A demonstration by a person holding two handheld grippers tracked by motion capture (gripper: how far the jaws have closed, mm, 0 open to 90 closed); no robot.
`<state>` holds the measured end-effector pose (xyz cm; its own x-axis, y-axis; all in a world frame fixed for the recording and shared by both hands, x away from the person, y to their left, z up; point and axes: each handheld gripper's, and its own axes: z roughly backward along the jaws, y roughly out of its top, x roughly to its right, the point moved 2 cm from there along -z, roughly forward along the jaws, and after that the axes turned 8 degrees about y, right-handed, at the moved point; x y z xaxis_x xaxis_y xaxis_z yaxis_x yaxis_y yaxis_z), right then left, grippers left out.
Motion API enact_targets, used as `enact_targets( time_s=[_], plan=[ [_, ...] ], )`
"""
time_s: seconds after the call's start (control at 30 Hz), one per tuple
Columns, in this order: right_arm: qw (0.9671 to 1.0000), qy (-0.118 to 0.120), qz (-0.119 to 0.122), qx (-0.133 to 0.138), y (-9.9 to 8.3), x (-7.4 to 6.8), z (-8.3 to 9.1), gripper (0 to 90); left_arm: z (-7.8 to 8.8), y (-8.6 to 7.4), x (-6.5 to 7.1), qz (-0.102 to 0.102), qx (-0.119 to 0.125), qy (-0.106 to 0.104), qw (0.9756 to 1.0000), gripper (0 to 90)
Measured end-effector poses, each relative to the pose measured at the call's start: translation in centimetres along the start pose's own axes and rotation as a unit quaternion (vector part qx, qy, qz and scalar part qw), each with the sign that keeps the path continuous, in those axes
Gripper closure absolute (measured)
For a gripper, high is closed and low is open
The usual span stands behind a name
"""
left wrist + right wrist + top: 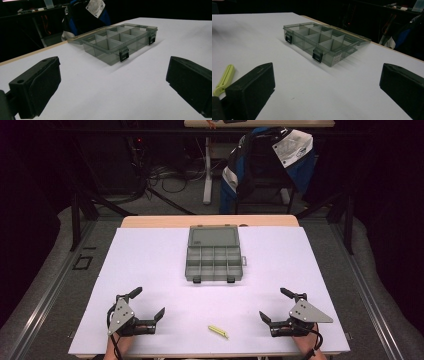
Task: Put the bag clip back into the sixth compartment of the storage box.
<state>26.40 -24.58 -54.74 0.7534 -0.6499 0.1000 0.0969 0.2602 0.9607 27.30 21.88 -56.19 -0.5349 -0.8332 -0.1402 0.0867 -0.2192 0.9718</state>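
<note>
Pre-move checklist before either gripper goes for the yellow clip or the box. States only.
1. Left gripper open, nothing between its fingers: ok.
2. Right gripper open, nothing held: ok.
3. Yellow clip lying free on the sheet, between the two grippers, nearer the right one: ok.
4. Box lid folded back, compartments exposed: ok.
5. Compartments empty: look empty in both gripper views, though the tinted walls hide the near corners: cannot tell.
6. Path from clip to box free of obstacles: ok.
</note>
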Motion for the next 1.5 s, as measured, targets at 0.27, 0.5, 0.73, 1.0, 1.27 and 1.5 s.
enact_targets(
  time_s=[0.27, 0.5, 0.73, 1.0, 1.27, 1.5],
  plan=[
    [1.0000, 0.001, -0.001, -0.003, 0.0, 0.0, -0.1, 0.0, 0.1, 0.1, 0.0, 0.000, 0.001, 0.000, 1.0000, 0.0],
    [0.9999, 0.005, -0.003, -0.012, 0.0, 0.0, -0.4, 0.0, 0.1, 0.1, 0.0, 0.000, 0.000, -0.001, 1.0000, 0.0],
    [0.9998, 0.003, -0.006, -0.019, -0.1, 0.1, -0.7, 0.0, 0.1, 0.1, 0.0, 0.001, 0.000, -0.003, 1.0000, 0.0],
    [0.9998, 0.004, -0.002, -0.020, 0.0, -0.1, -0.6, 0.0, 0.1, 0.1, 0.1, -0.001, 0.000, -0.003, 1.0000, 0.0],
    [0.9994, 0.011, -0.003, -0.032, 0.1, -0.2, -1.0, 0.0, 0.1, 0.1, 0.1, -0.002, 0.000, 0.000, 1.0000, 0.0],
    [0.9989, 0.020, -0.003, -0.042, 0.6, -0.4, -1.9, 0.0, 0.0, 0.1, 0.1, -0.002, 0.000, 0.000, 1.0000, 0.0]
  ],
)
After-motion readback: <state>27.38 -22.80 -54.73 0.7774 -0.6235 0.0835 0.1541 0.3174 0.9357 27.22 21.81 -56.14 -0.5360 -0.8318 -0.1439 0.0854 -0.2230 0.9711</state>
